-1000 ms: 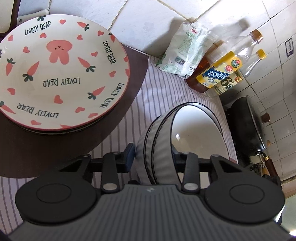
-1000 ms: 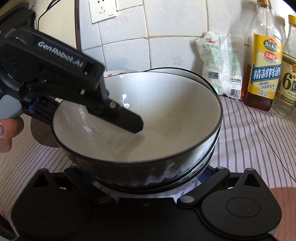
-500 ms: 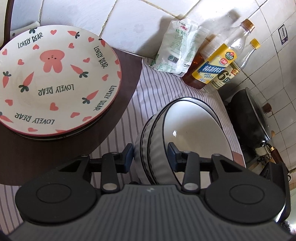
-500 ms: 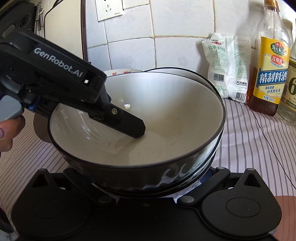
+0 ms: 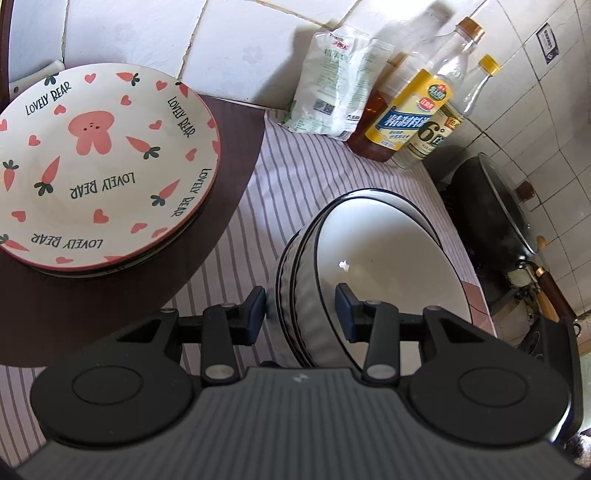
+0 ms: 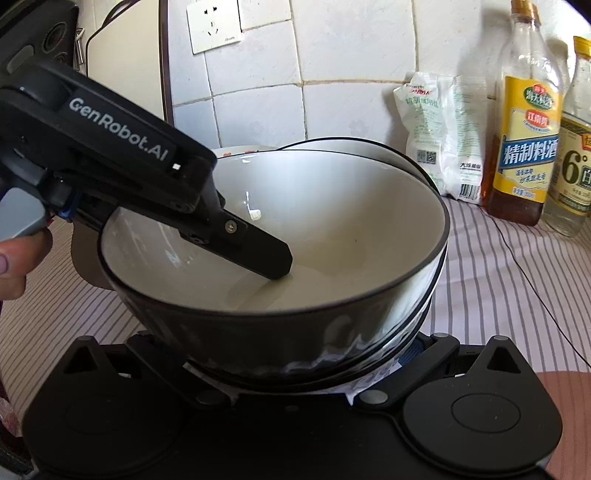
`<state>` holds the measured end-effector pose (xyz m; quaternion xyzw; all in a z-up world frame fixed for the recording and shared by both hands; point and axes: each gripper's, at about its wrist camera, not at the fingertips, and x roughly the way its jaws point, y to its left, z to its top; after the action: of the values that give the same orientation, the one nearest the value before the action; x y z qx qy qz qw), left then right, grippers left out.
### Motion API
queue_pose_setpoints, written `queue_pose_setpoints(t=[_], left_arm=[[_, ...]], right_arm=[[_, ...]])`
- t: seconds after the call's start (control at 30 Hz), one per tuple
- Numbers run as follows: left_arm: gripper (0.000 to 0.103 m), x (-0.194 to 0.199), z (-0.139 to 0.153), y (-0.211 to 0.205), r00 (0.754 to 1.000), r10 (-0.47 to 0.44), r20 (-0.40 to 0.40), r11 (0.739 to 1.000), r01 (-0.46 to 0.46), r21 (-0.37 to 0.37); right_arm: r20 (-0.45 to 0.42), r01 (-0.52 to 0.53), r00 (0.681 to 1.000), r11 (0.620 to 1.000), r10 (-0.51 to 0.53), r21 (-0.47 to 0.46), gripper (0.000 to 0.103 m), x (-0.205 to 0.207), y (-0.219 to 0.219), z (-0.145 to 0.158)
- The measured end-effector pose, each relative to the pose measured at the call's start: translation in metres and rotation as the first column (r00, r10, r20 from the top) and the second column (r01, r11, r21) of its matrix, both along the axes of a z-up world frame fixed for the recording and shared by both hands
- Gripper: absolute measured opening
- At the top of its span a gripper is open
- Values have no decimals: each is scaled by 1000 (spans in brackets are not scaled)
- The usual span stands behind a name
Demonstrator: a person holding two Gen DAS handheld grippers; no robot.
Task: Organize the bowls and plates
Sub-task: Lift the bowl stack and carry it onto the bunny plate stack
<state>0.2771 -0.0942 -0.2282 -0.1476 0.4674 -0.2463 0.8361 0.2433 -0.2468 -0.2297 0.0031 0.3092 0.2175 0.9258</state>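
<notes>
The striped surface (image 5: 295, 177) carries everything. The carrot-print plates (image 5: 103, 162) sit ahead-left of the left tongs (image 5: 301, 314). Those tongs stand apart, straddling the stacked bowls' (image 6: 295, 258) rim, seemingly not touching. The right tongs (image 6: 295, 373) are hidden beneath the bowls; their state can't be told.

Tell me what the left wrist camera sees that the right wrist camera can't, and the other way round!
Only the left wrist view shows the carrot-and-bunny plate on its dark round mat, and the black wok. Only the right wrist view shows the wall socket and the person's fingers. Both show the stacked bowls, the white bag, the bottles and the striped cloth.
</notes>
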Motion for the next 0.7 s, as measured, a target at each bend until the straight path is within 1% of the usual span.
queue_pose_setpoints(t=[0.13, 0.2, 0.33, 0.53, 0.6, 0.7], left_arm=[[39, -10, 15, 5, 1000, -5, 19, 1000, 5, -10], [39, -15, 25, 11, 1000, 9, 29, 1000, -8, -26], [39, -25, 48, 23, 997, 33, 74, 999, -30, -39], [39, -32, 81, 43, 990, 68, 121, 997, -64, -35], [38, -32, 88, 52, 987, 87, 134, 996, -83, -34], [39, -32, 90, 65, 982, 115, 148, 993, -111, -32]], right_arm=[[14, 2, 1000, 1000, -1, -12, 103, -8, 2, 13], [28, -6, 1000, 1000, 7, -19, 103, -12, 5, 22], [71, -27, 997, 999, 30, -36, 103, -17, 12, 43], [121, -67, 990, 997, 72, -42, 103, -14, 28, 71], [131, -79, 988, 996, 84, -39, 103, -11, 35, 78], [138, -101, 985, 994, 105, -37, 103, -2, 47, 84]])
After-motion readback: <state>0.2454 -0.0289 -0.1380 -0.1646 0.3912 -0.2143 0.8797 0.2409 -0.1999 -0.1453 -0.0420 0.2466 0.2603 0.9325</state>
